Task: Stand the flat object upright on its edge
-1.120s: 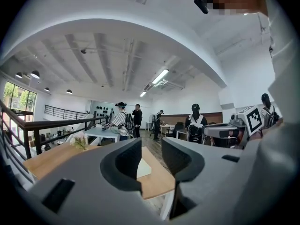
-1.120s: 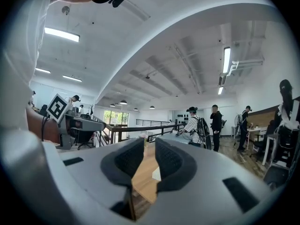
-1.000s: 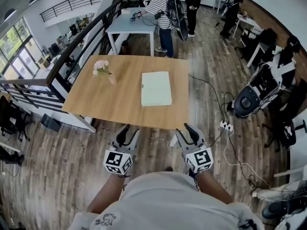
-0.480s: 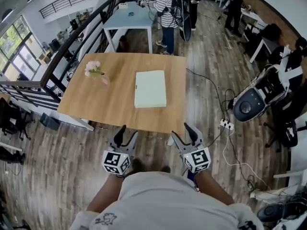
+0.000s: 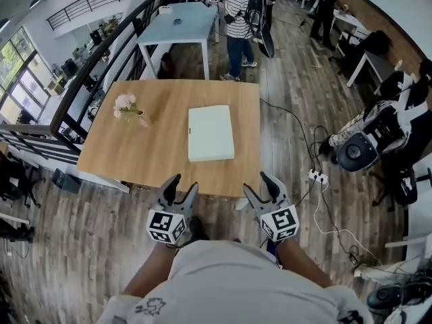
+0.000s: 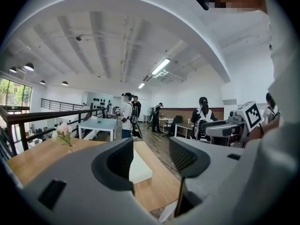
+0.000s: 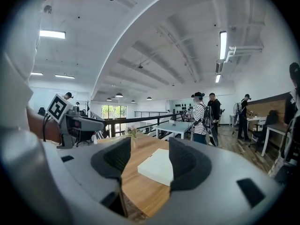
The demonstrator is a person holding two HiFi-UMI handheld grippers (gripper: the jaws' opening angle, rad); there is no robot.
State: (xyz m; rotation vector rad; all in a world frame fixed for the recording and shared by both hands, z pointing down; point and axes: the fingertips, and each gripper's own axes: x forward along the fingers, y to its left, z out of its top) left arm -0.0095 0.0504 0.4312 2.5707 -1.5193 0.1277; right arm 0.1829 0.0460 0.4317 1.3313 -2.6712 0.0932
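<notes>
Wooden table (image 5: 155,150), flat box (image 5: 210,133) lying centre, flower vase (image 5: 128,106) apart

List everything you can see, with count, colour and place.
table: one, light wood, ahead of the person
flat pad: one, pale green, flat on the table, right of centre
flowers: one bunch, pink, table's left side
second table: one, pale blue, beyond the first
people: at least three, one striped, far end
power strip: one, white, floor at right
left gripper: grey, jaws just been opening, empty, near table's edge
right gripper: grey, jaws just been opening, empty, beside it
</notes>
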